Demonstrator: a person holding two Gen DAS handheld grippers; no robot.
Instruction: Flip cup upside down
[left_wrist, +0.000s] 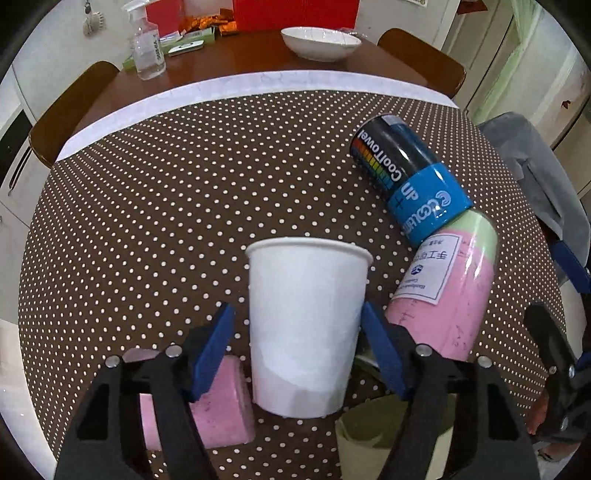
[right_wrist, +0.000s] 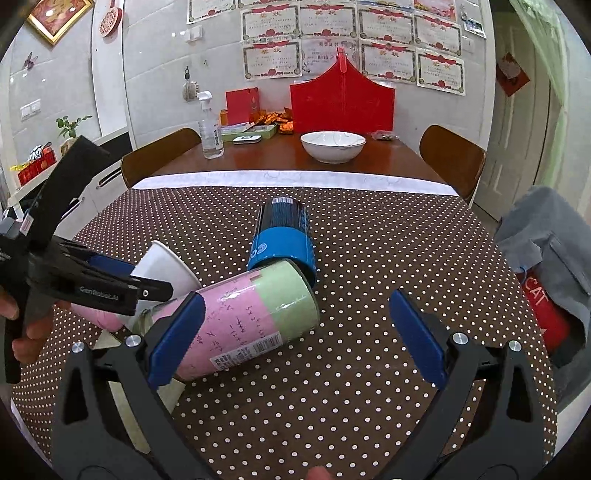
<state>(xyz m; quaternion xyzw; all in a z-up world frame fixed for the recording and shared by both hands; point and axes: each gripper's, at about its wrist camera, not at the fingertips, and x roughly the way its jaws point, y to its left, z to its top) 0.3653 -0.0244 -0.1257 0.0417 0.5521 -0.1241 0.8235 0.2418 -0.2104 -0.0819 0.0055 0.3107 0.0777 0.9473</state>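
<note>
**White paper cup between the left jaws, ready for the turn**

White and thin-walled, the paper cup (left_wrist: 308, 325) stands between the two blue pads of the left gripper (left_wrist: 297, 354), rim towards the far side of the jaws and base nearest the camera. The right pad seems to touch the cup wall; the left pad shows a sliver of dotted cloth between itself and the cup, so I cannot tell whether the jaws are pinching the cup or only bracketing it. In the right wrist view the cup (right_wrist: 166, 269) looks tilted, its mouth pointing away from the left gripper (right_wrist: 147, 288).

The right gripper (right_wrist: 295, 332) has its jaws spread wide and holds nothing. A pink and green can (right_wrist: 251, 321) lies on its side, partly between those jaws and against the left pad, with a blue and black can (right_wrist: 284, 236) lying beyond the fingertips, touching the first can's far end.

To do this step well, my judgement is:

- Close gently. A paper wall buckles easily, so squeeze only until the cup stops slipping.
- Grip near mid-height, where the pads now sit, so the cup does not pivot out as the wrist rolls.
- Lift clear of the tablecloth (left_wrist: 166, 184) before rotating; the pink block (left_wrist: 225, 406) below the left pad and the pink and green can (left_wrist: 454, 291) beside the right pad crowd the space.
- Set the rim down flat, then open.
</note>
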